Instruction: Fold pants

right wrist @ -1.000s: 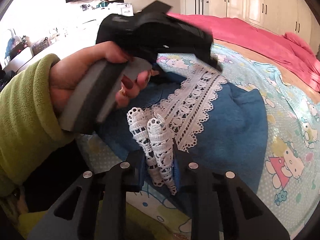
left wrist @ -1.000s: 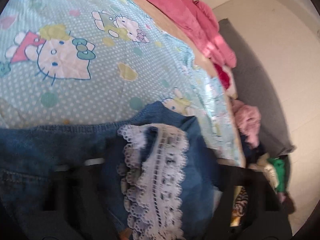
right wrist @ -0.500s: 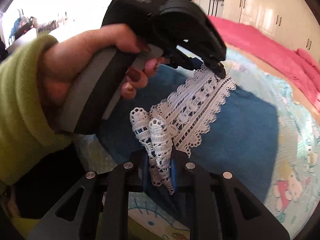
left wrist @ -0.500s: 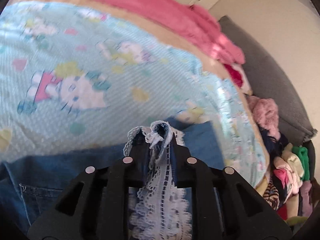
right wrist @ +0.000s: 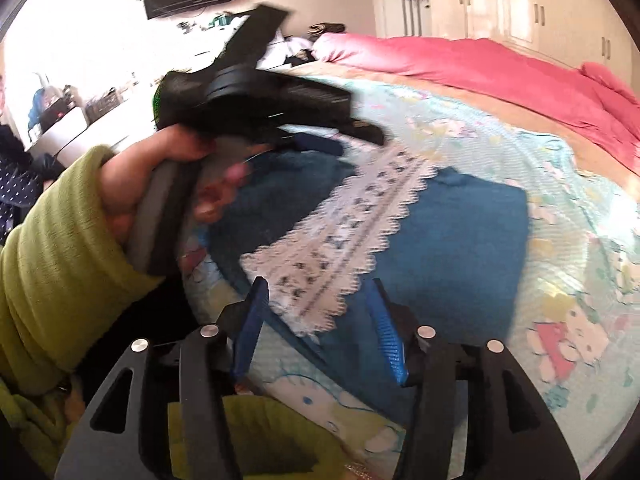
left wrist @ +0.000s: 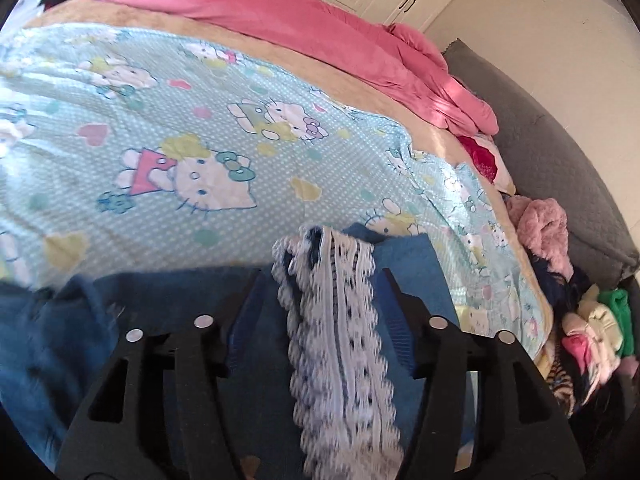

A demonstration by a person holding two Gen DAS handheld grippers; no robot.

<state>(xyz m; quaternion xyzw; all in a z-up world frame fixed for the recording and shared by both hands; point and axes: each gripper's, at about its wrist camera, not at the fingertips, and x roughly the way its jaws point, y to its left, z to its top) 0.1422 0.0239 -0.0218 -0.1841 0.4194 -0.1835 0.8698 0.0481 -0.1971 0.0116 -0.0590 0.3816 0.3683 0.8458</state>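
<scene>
Blue denim pants [right wrist: 448, 236] with a white lace hem [right wrist: 352, 232] lie folded on the Hello Kitty bedspread [right wrist: 560, 208]. In the left wrist view the pants [left wrist: 132, 320] fill the bottom and the lace hem [left wrist: 340, 320] lies between the spread fingers. My left gripper [left wrist: 320, 276] is open just above the lace; it also shows in the right wrist view [right wrist: 352, 136], held in a hand. My right gripper [right wrist: 316, 284] is open, its blue pads on either side of the lace's near end, not gripping it.
A pink duvet [left wrist: 280, 16] lies along the bed's far side. A grey cushion [left wrist: 560, 140] and a heap of clothes [left wrist: 580, 312] sit off the bed's right edge. A green-sleeved arm [right wrist: 60, 248] holds the left gripper. Wardrobes [right wrist: 520, 0] stand behind.
Both grippers have opened and let go of the lace hem. The hem now lies flat on the denim. The left gripper has drawn back a little.
</scene>
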